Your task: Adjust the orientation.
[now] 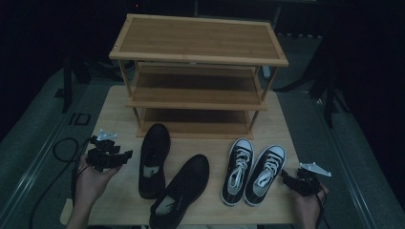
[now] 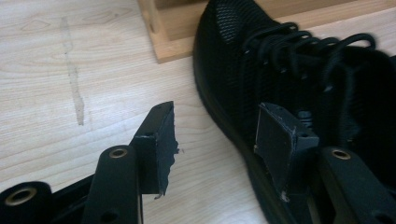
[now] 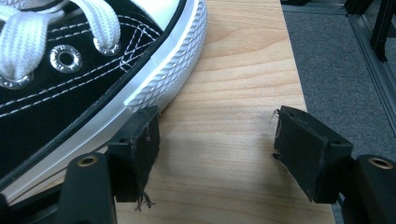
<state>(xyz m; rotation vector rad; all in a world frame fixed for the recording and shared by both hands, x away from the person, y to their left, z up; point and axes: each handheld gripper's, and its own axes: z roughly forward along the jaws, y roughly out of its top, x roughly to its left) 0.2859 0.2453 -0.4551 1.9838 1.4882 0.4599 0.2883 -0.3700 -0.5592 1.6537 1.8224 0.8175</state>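
High view: a wooden table point(image 1: 119, 107) carrying a three-tier bamboo shoe rack point(image 1: 198, 71) at its far side, all shelves bare. In front of the rack, two pairs of shoes on the tabletop. Left pair black: the left black shoe point(image 1: 154, 160) lying straight with its toe toward the rack, the right black shoe point(image 1: 181, 191) angled, its heel near the table's front edge. Right pair black-and-white canvas with white laces: the left sneaker point(image 1: 237, 170) and the right sneaker point(image 1: 265, 174) side by side, toes toward the rack. Left gripper point(image 1: 125, 156) held in a hand point(image 1: 90, 181) just beside the left black shoe, jaws pointing at it. Right gripper point(image 1: 285, 177) held in the other hand point(image 1: 308, 200) near the table's right front corner, just beside the right sneaker.

Left gripper view: jaws spread wide, empty; one jaw over bare wood, the other over the black shoe's mesh upper beside the black laces. Foot of the rack visible beyond the toe.

Right gripper view: jaws wide apart, holding nothing; one jaw at the ribbed white rubber edge of the sneaker, touching or nearly so, the other over bare tabletop near the table's edge, grey floor point(image 3: 345, 70) beyond.
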